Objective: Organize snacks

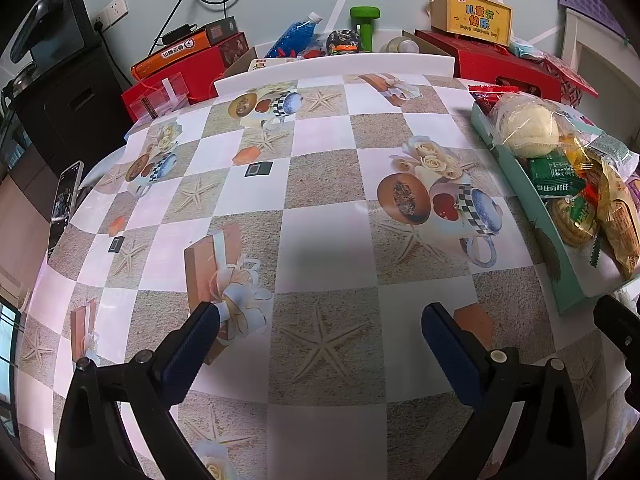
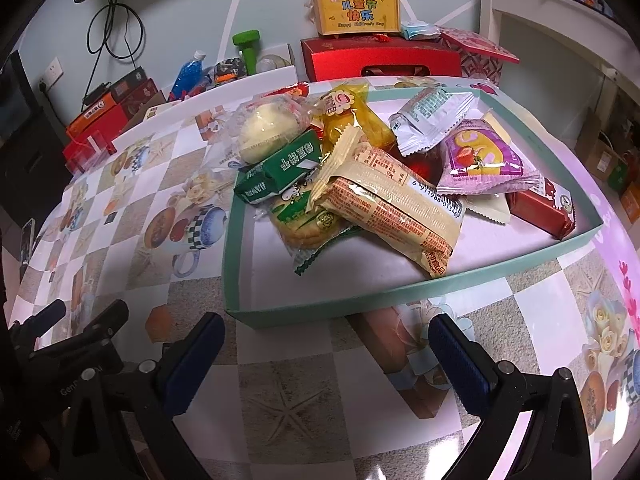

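At the far left of your table, a phone lies near the edge, half cut off. Your left gripper hovers over bare checkered cloth, fingers spread wide, nothing between them. To its right sits one teal tray heaped with snacks. Your right gripper stands just before the tray's near wall, fingers released too. Counted left to right in the tray: one round bun in clear wrap, one green packet, one cracker pack partly buried, one yellow pouch, one long beige wafer pack, one silver packet, one purple packet, one red bar. Others underneath are hidden
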Demonstrator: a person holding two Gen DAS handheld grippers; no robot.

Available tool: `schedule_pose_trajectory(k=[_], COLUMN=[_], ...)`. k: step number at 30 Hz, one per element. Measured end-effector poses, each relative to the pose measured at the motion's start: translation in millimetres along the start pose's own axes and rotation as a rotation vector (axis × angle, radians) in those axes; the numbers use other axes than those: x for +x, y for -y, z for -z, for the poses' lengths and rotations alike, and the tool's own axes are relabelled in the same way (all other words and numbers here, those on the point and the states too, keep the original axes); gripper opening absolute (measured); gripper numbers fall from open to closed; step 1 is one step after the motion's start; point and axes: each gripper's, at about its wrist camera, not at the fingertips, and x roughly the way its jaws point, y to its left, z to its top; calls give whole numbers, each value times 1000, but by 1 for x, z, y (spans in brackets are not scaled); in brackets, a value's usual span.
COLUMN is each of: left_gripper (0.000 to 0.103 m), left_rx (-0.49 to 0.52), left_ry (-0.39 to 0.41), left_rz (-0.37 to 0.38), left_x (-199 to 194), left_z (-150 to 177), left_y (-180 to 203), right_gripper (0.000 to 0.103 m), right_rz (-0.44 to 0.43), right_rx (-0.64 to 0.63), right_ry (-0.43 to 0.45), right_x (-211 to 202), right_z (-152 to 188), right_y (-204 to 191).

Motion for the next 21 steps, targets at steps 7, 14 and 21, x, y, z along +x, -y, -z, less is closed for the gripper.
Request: schedule_pose_trajectory(k=[7, 14, 21], left_gripper=[101, 101, 101], left_rx=[1, 2, 0], left_ry=[0, 1, 0], left_rz=[-1, -1, -3], left_x=[0, 0, 1], left_z=[0, 0, 1], left_y=[0, 0, -1], right_gripper=[103, 103, 103], right_rz=[2, 2, 2], right_rx=[3, 3, 4], right_ry=[-2, -6, -9], right_x=[1, 1, 2], right_z=[1, 1, 1], right_y=[-1, 0, 0])
